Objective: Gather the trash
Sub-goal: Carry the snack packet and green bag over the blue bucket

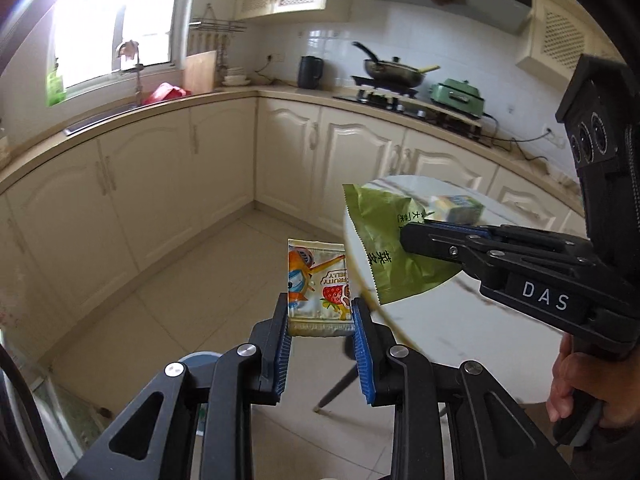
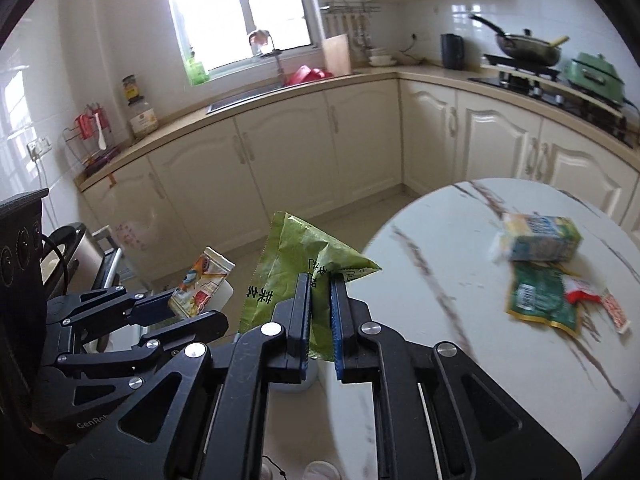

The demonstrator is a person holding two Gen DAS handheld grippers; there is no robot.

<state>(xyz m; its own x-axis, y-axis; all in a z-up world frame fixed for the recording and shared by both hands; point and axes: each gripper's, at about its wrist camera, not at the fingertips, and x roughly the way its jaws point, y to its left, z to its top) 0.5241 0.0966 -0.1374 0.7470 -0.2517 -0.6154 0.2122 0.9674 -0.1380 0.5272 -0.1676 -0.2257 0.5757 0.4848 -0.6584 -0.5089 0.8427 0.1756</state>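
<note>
Pinching a green wrapper (image 2: 296, 280), the right gripper (image 2: 320, 280) hangs beside the table (image 2: 440, 280).

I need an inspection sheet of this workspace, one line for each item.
Surface: round white marble-pattern table, partly littered.
Job's things: green crinkled snack wrapper and colourful jelly pouch, both lifted; drink carton, dark green packet, small red-and-white sachet on table.
Clutter: nothing seen.
Grippers: left gripper shut on pouch; right gripper shut on wrapper.
Cables: black cord on the counter by the stove.
Surroundings: cream kitchen cabinets, sink, wok.
</note>
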